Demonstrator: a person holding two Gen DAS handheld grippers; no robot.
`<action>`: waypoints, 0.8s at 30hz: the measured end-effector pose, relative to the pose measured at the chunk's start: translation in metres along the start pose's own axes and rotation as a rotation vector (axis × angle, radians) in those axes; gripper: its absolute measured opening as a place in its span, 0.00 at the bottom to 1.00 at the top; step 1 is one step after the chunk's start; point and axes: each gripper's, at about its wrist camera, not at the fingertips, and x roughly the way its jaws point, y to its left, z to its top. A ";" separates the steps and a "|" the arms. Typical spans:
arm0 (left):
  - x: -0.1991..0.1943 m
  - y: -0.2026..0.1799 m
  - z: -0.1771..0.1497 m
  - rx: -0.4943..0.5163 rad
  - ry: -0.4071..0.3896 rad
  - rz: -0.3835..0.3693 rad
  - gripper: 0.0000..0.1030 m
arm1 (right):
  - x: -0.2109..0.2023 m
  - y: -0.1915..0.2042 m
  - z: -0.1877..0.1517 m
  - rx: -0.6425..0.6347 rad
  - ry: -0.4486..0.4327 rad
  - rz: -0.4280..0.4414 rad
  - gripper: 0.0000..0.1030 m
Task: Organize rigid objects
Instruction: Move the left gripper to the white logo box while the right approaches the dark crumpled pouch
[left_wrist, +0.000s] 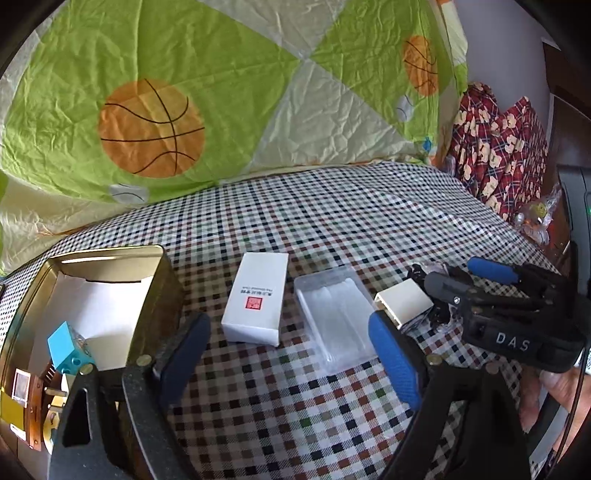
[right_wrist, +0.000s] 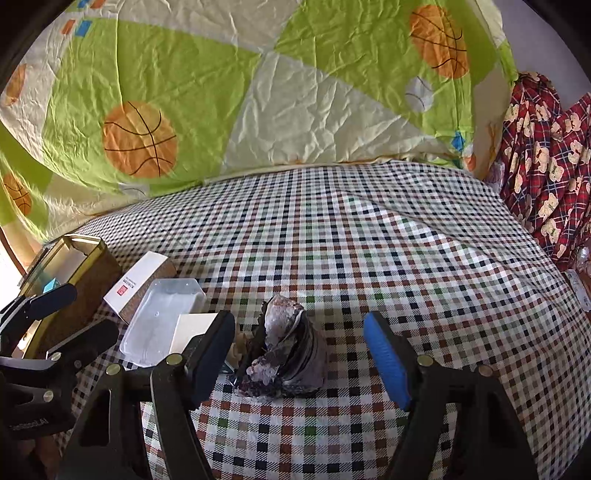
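A gold tin box (left_wrist: 155, 295) stands at the left with a blue block (left_wrist: 68, 350) and small items inside. A white carton (left_wrist: 256, 299), a clear plastic case (left_wrist: 338, 319) and a small beige adapter (left_wrist: 404, 302) lie on the checked cloth. My left gripper (left_wrist: 291, 354) is open and empty, just short of the carton and case. My right gripper (right_wrist: 299, 354) is open around a dark crumpled bundle (right_wrist: 288, 354) without squeezing it; it also shows in the left wrist view (left_wrist: 491, 295). The tin (right_wrist: 92, 266), carton (right_wrist: 136, 280) and case (right_wrist: 162, 325) show at the left.
A green basketball-print quilt (left_wrist: 184, 110) rises behind the checked cloth (left_wrist: 332, 221). Red bear-print fabric (left_wrist: 498, 147) and a plastic-wrapped item (left_wrist: 535, 218) lie at the right edge. The left gripper shows at the lower left of the right wrist view (right_wrist: 62, 317).
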 end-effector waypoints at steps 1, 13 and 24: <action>0.004 0.001 -0.001 -0.002 0.010 -0.016 0.86 | 0.002 -0.002 0.000 0.008 0.010 0.006 0.72; 0.025 0.019 0.002 -0.048 0.072 -0.094 0.77 | 0.004 -0.002 0.004 0.017 0.022 -0.004 0.72; 0.022 0.025 0.012 -0.072 0.032 -0.100 0.72 | 0.003 0.000 0.004 0.005 0.017 -0.018 0.72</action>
